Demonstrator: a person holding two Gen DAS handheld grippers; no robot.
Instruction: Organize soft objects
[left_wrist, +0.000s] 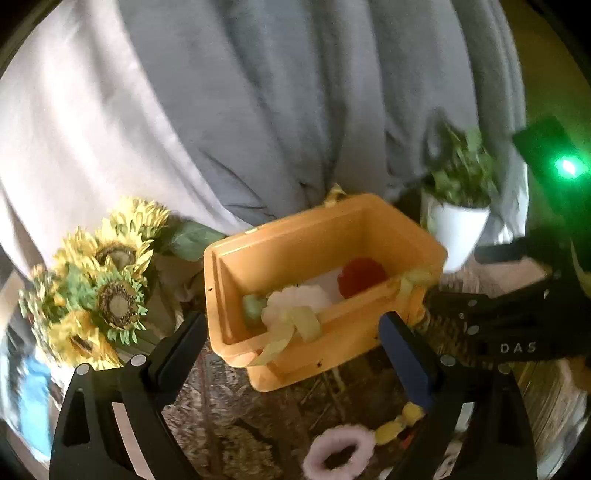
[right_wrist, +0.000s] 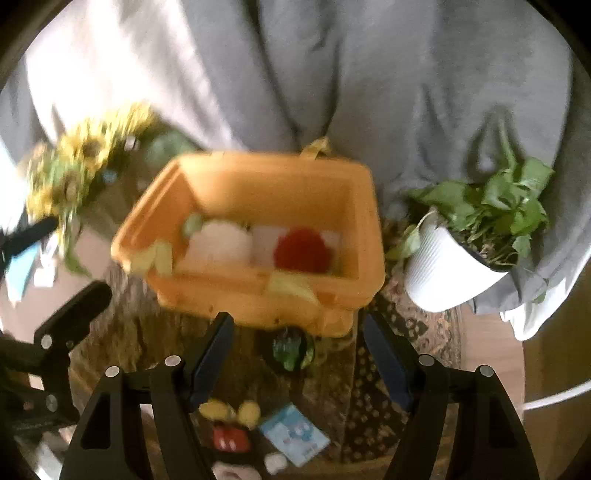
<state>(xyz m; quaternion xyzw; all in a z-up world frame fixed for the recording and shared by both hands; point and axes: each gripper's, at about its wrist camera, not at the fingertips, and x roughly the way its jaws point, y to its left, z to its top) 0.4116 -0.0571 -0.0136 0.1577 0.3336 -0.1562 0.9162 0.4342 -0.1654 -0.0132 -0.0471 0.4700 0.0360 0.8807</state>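
An orange plastic bin stands on a patterned cloth. It holds a red fluffy ball, a pale pink fluffy ball, a green soft piece and yellow ribbon. My left gripper is open and empty, just in front of the bin. My right gripper is open and empty, above a green object. A pink fluffy ring and yellow pom-poms lie near me.
Sunflowers stand left of the bin. A white potted plant stands to its right. Grey draped fabric hangs behind. A blue packet and a red piece lie below my right gripper.
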